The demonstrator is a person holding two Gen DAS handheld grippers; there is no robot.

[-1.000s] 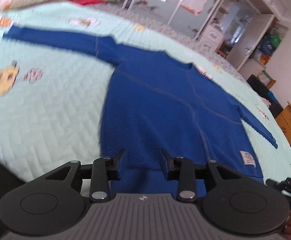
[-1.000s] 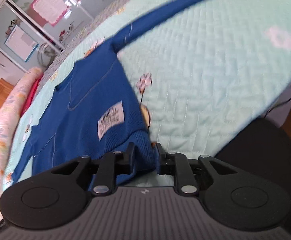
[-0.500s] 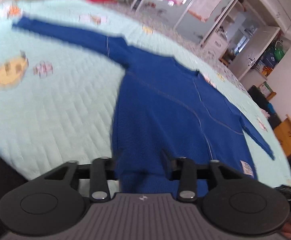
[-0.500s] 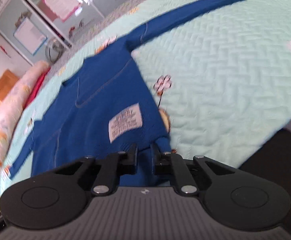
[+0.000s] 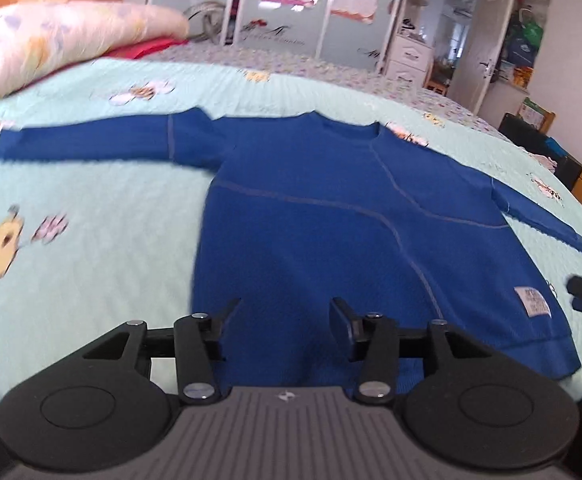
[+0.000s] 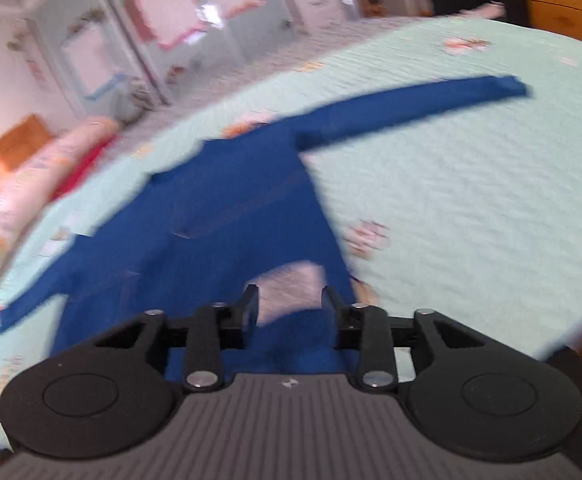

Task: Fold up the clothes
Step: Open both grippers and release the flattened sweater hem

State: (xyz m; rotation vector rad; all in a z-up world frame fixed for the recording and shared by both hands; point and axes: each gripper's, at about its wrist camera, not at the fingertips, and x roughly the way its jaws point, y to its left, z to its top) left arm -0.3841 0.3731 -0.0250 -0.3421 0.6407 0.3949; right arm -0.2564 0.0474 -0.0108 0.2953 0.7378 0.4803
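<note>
Right wrist view is motion-blurred throughout; the print on the white label patch (image 6: 291, 292) cannot be read, and the hem of the blue sweater (image 6: 227, 240) drops out of sight behind the right gripper (image 6: 290, 304). In the left wrist view the near hem is likewise cut off by the body of the left gripper (image 5: 285, 314). At the right edge of that view a dark tip (probably the other gripper, too cropped to be sure) shows beside the hem corner.

Sweater: lies flat and spread on the pale green quilted bedspread (image 5: 91, 240), neck toward the far side, both sleeves stretched out left and right. Hem at the near edge of the bed.

Left gripper: jaws have just been opening, now spread apart over the near hem; cloth shows in the gap, pads not pressing on it.

Right gripper: jaws have just been opening, now spread; label patch and hem show in the gap, no pinch visible.

Containers: an open cupboard (image 5: 523, 36) at far right holds bags and boxes, too small to identify. A rolled floral duvet (image 5: 51, 44) sits at the far left of the bed.
</note>
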